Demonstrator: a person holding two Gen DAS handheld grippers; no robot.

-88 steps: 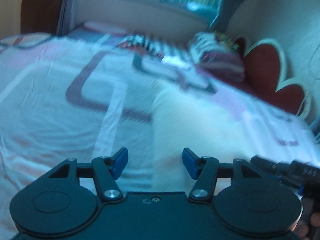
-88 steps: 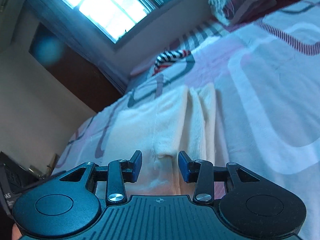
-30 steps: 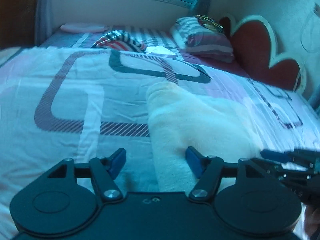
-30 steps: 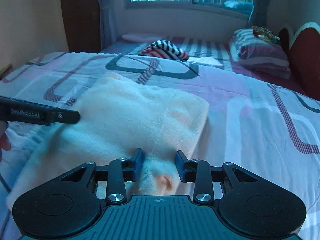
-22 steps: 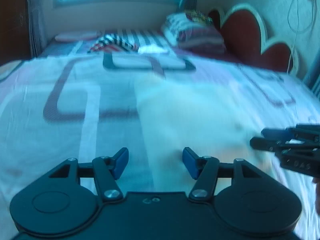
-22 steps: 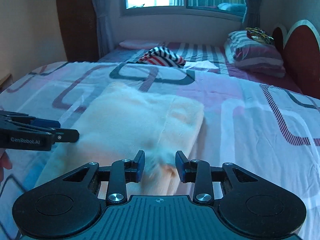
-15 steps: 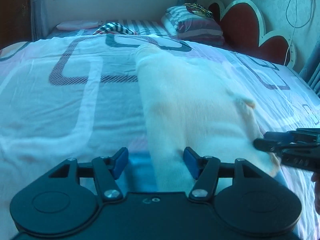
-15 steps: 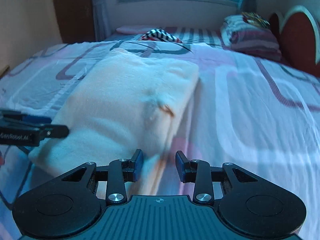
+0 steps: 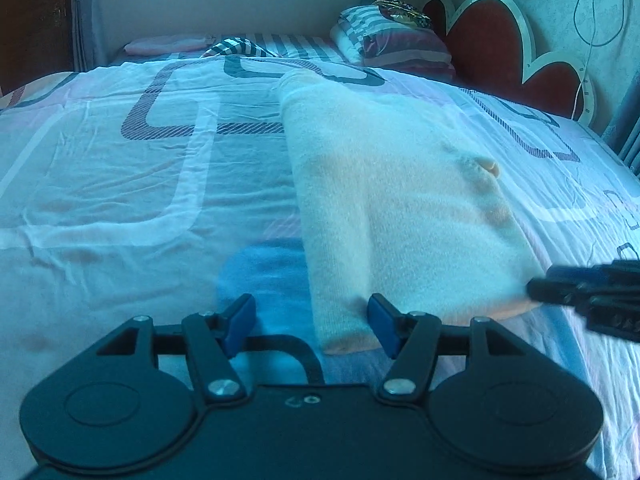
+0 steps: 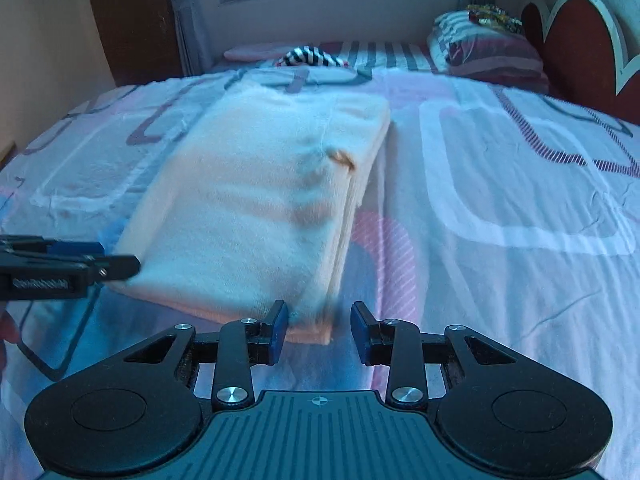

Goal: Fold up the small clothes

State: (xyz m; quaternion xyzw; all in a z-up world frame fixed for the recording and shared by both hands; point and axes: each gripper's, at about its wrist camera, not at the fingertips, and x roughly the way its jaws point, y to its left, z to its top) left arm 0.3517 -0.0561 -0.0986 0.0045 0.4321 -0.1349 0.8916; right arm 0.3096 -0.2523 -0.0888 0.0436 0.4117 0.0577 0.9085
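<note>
Across the bed [image 9: 120,184] I see a patterned sheet with the folded cream garment [image 9: 392,208] lying flat on it. Striped pillows [image 10: 488,52] sit near the headboard [image 9: 508,44]. My left gripper [image 9: 312,326] hovers at the garment's near left corner, jaws apart and empty. My right gripper [image 10: 318,334] waits at the near right corner, jaws also apart, holding nothing.
</note>
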